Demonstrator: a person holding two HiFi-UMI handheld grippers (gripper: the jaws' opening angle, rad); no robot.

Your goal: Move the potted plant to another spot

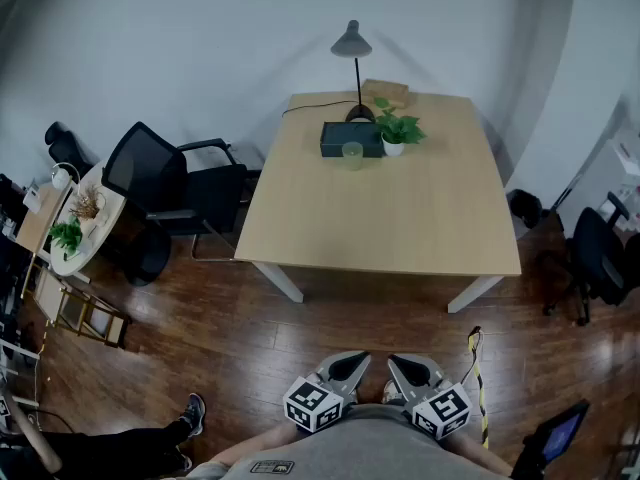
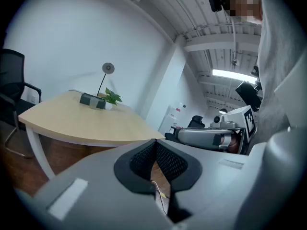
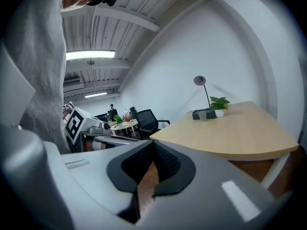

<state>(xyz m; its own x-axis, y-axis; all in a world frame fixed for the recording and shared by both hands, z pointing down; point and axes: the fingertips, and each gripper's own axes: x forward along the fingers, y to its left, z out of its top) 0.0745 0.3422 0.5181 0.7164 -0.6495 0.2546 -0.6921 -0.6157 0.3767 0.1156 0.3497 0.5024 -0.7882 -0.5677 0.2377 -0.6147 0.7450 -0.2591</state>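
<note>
A small green potted plant (image 1: pixel 397 132) in a white pot stands near the far edge of the wooden table (image 1: pixel 400 218), next to a dark box (image 1: pixel 350 139). The plant (image 2: pixel 112 97) looks tiny in the left gripper view, and the plant (image 3: pixel 219 104) is also far off in the right gripper view. My left gripper (image 1: pixel 347 367) and right gripper (image 1: pixel 405 368) are held close to my body, well short of the table. Both are shut, with nothing between their jaws.
A desk lamp (image 1: pixel 353 48), a small glass (image 1: pixel 352 153) and a tan box (image 1: pixel 385 93) stand by the plant. A black office chair (image 1: pixel 170 183) stands left of the table, with a round side table (image 1: pixel 85 218) further left. Another chair (image 1: pixel 600 258) is at the right.
</note>
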